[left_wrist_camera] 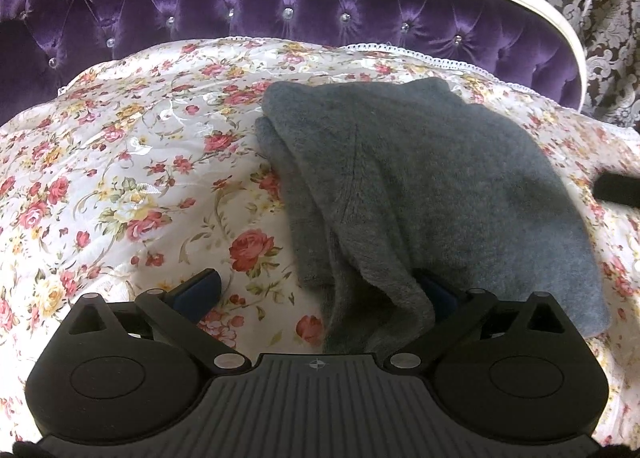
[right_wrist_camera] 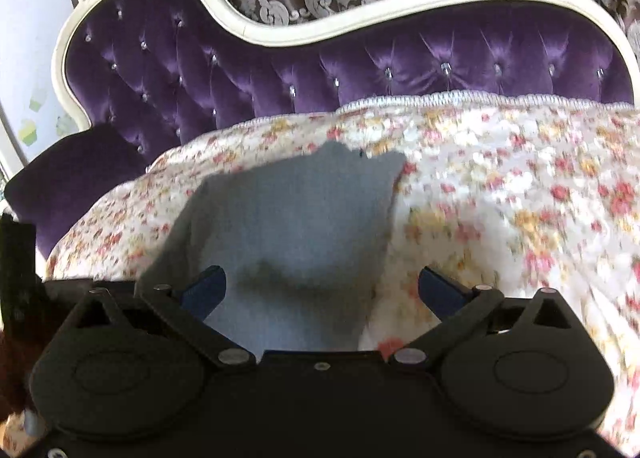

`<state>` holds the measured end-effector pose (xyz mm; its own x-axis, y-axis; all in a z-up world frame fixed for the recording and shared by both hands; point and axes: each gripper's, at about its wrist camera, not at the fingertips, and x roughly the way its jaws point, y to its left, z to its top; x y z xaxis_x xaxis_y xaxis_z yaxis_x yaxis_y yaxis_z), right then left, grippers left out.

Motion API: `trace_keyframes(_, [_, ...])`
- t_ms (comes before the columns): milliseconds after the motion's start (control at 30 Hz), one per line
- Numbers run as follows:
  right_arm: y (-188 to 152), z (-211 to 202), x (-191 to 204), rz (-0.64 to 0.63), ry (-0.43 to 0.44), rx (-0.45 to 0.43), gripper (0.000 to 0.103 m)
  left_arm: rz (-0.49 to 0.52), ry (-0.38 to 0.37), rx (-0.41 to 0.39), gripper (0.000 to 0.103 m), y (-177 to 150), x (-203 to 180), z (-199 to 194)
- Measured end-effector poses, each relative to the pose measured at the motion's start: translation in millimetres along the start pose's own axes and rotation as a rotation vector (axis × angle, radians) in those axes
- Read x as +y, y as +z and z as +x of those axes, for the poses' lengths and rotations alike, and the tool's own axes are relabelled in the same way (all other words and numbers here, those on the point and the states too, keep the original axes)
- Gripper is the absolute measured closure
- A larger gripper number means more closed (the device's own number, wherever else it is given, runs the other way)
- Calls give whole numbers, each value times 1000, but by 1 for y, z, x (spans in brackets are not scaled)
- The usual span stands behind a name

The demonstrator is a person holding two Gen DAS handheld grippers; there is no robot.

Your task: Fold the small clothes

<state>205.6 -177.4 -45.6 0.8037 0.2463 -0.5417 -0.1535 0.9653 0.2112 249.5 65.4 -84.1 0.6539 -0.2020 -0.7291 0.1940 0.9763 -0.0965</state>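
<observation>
Folded grey garment lies on the floral bedspread, layered edges at nine o'clock. Both grippers' jaws are spread, clasping nothing. Right wrist view alone shows white headboard trim.

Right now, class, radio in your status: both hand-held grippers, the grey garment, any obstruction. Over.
Left hand-held gripper open, garment edge draped between fingers. Right hand-held gripper open over it. Grey garment partly folded on floral cover. Nothing in the way.

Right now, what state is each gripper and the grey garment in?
Left gripper: open, a grey fold draped between its fingers.
Right gripper: open, over the garment's near edge.
Grey fuzzy knit garment: folded in layers, lying on the floral quilted cover.
</observation>
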Motion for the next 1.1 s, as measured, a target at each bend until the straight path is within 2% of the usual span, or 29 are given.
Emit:
trace_keyframes(200, [32,38,2,3,-33,1,1,0,-8,-11,0,-2,0,-1])
trace_keyframes(400, [34,97,-16,73,-52,131,0,-33,-51,-21,0,-3,6,-5])
trace_keyframes(433, [31,105,-23,102,-29,160,0,-46,-70,-24,0,-3,8,-6])
trace_keyframes(500, [28,106,-32,126,18,118,0,-70,-105,-30,0,-2,10,-5])
trace_keyframes(700, [32,108,-53,179,193,130,0,-130,-280,-34,0,6,6,5])
trace_keyframes(833, [34,116,-64,266,353,150,0,-145,-331,-34,1,13,2,15])
trace_keyframes(933, [34,122,-69,307,420,141,0,-176,-384,-30,1,18,6,22])
trace_keyframes(967, [34,123,-72,320,439,135,0,-195,-409,-25,5,19,8,23])
trace_keyframes(1000, [34,123,-74,332,452,133,0,-214,-430,-22,30,19,11,23])
trace_keyframes(1033, [35,123,-76,339,465,133,0,-237,-450,-14,47,19,14,23])
trace_keyframes(1067, [35,122,-77,335,478,137,0,-282,-500,21,67,18,18,28])
trace_keyframes(1100, [35,121,-77,325,485,144,5,-333,-547,52,69,17,22,32])
